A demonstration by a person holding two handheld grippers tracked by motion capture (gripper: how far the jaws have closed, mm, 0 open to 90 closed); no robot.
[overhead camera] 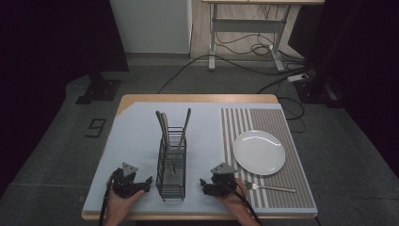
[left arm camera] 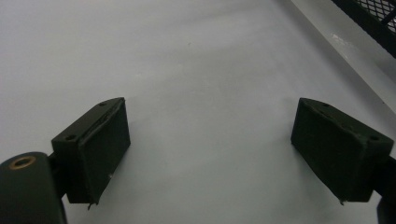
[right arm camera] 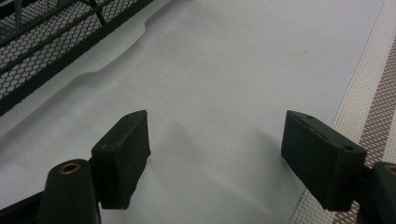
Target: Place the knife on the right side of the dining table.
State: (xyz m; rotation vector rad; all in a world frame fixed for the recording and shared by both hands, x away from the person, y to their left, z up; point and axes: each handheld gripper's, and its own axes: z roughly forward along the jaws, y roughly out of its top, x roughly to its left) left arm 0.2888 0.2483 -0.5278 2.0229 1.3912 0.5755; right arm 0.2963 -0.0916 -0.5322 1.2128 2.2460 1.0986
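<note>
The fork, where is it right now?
In the high view the fork lies flat on the striped placemat at the table's right, just in front of the white plate and right of the right gripper.

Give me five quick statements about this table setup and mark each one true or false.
1. The white plate sits on the striped placemat. True.
2. The fork lies on the plate. False: it lies on the placemat, on the person's side of the plate.
3. The mesh caddy stands between the two tools. True.
4. The left tool is shut on a utensil. False: its jaws are wide apart, with nothing between them.
5. The right tool is open over the grey mat. True.
</note>
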